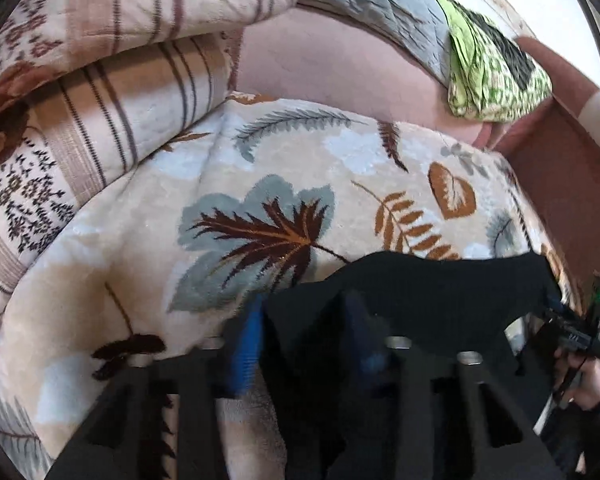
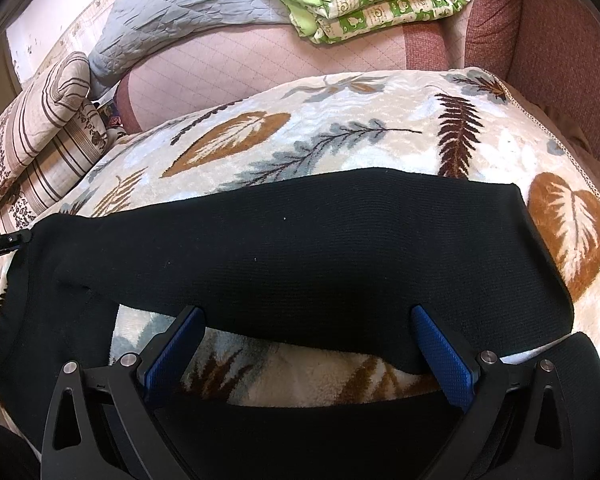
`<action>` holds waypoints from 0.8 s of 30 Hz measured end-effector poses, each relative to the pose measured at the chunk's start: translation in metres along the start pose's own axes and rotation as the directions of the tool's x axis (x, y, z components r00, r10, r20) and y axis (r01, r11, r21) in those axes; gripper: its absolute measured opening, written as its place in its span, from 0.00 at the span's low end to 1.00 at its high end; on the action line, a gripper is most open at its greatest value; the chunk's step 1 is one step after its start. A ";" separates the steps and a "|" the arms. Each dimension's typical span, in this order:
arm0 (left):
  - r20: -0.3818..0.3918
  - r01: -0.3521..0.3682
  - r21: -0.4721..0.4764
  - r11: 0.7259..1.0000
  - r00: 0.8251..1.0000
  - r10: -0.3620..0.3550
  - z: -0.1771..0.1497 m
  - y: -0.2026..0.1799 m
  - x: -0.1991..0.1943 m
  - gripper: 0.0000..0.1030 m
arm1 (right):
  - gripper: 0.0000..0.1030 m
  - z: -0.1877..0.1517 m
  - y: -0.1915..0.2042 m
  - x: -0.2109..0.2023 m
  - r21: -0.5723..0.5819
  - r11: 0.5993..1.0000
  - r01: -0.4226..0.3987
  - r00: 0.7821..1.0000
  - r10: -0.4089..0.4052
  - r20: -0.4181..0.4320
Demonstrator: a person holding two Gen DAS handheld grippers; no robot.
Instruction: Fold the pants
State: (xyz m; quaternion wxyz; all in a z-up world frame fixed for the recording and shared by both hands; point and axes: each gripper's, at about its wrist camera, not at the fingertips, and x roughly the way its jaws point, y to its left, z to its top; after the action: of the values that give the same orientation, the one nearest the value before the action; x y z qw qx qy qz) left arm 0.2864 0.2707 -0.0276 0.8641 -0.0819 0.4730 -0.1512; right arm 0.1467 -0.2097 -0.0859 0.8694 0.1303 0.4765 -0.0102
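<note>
Black knitted pants (image 2: pixel 284 248) are spread across the leaf-patterned plush blanket (image 2: pixel 340 120), pinched at one edge by the left gripper (image 1: pixel 306 344) while the right gripper (image 2: pixel 306 338) is held wide open at the nearer leg, apparently for a fold.

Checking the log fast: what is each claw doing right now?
Left claw: shut on the black pants.
Right claw: open, holding nothing.
</note>
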 end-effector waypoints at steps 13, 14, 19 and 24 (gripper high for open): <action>0.075 -0.254 0.184 0.950 0.967 0.244 -0.009 -0.069 -0.044 0.08 | 0.98 0.024 -0.044 -0.063 0.185 0.977 -0.110 0.971 0.066 0.232; 0.092 -0.279 0.197 0.940 0.960 0.266 -0.010 -0.077 -0.048 0.08 | 0.98 0.031 -0.054 -0.070 0.190 0.976 -0.102 0.969 0.054 0.242; 0.130 -0.385 0.165 0.908 0.921 0.367 -0.010 -0.097 -0.054 0.08 | 0.98 0.091 -0.131 -0.073 0.251 0.963 -0.101 0.994 0.085 0.070; 0.117 -0.417 0.114 0.902 0.907 0.405 -0.011 -0.098 -0.052 0.08 | 0.49 0.105 -0.166 -0.025 0.339 0.919 -0.203 0.954 0.264 -0.143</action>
State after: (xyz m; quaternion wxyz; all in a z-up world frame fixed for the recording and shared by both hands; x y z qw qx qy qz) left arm 0.2332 0.1961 0.0356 0.9005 0.0722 0.4287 0.0066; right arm 0.1962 -0.3974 -0.0475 0.7834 0.3260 0.5284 0.0290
